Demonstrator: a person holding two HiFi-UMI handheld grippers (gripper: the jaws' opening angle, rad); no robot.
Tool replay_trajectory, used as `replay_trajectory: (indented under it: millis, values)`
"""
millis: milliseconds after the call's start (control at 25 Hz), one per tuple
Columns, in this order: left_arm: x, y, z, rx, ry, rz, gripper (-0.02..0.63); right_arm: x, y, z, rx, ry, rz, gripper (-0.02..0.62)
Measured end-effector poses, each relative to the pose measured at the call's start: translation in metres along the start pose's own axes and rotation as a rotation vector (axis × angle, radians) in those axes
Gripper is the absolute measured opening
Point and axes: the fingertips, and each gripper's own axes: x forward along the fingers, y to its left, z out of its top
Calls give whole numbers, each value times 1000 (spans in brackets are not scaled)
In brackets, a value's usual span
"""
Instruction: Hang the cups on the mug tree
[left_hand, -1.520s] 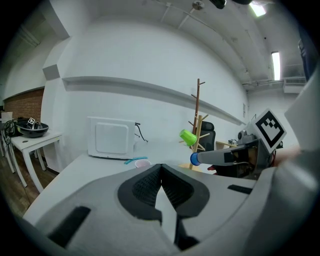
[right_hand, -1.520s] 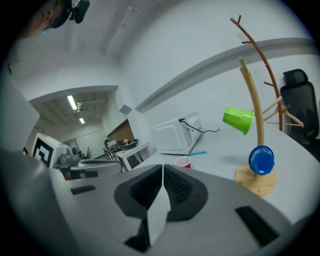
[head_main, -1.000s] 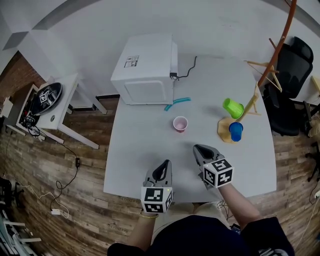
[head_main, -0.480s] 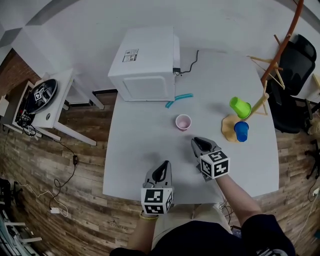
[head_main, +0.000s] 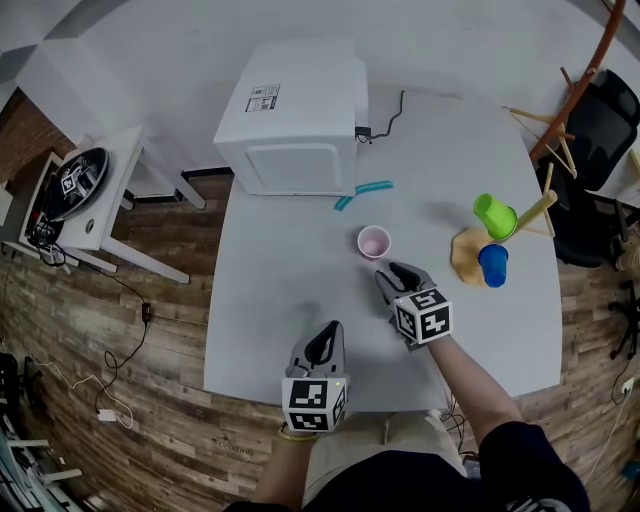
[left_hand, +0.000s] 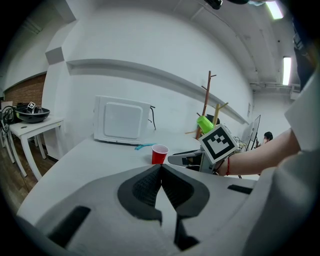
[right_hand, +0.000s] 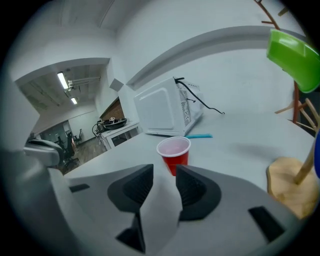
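Our left tongs (head_main: 327, 332) are pressed together with nothing in them, low over the table's 6 o'clock edge. Our right tongs (head_main: 393, 272) stand part-way apart, their jaws having just been opening. The gap between them is bare, and the red cup (head_main: 374, 241) stands just past the tips at 11 o'clock, untouched.

We work at a pale grey table (head_main: 280, 310) with rounded corners, set on a wood-plank floor (head_main: 130, 380) against a white wall. At the table's 11 o'clock sits a white microwave (head_main: 293, 120), its black cable (head_main: 392, 112) trailing off at its 3 o'clock. A short teal stick (head_main: 362, 193) lies just in front of it. Off the table at 9 o'clock is a small white side table (head_main: 115, 200) bearing a black round dish (head_main: 72, 185). Beyond the table at 2 o'clock we see a black chair (head_main: 600, 140) and a brown coat stand (head_main: 578, 85).

The red cup stands upright near the table's middle, mouth up, its inside pale pink, not yet hung. At its 3 o'clock, well apart, the wooden mug tree (head_main: 532, 210) stands on a round base. 1 green cup (head_main: 494, 216) hangs tilted on a peg. 1 blue cup (head_main: 493, 265) sits lower, by the base, and we cannot tell whether it hangs or rests there.
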Motion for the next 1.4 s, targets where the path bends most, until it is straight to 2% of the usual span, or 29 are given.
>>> replay_trajectory:
  millis: [240,440,1120,1400]
  values:
    - [5,5,-3,-7,3,1,20,22,-6,-5,-40,40,-11,207]
    - [7,11,-6,-4,15,7,20,40,-13,-7,-50,73,-17,249]
    - [6,26,-15,-19,33,28,20,79,-26,-7,-158,144,-39,270]
    - [5,27,-17,-14,33,31,20,83,-33,-11,-164,165,-74,268]
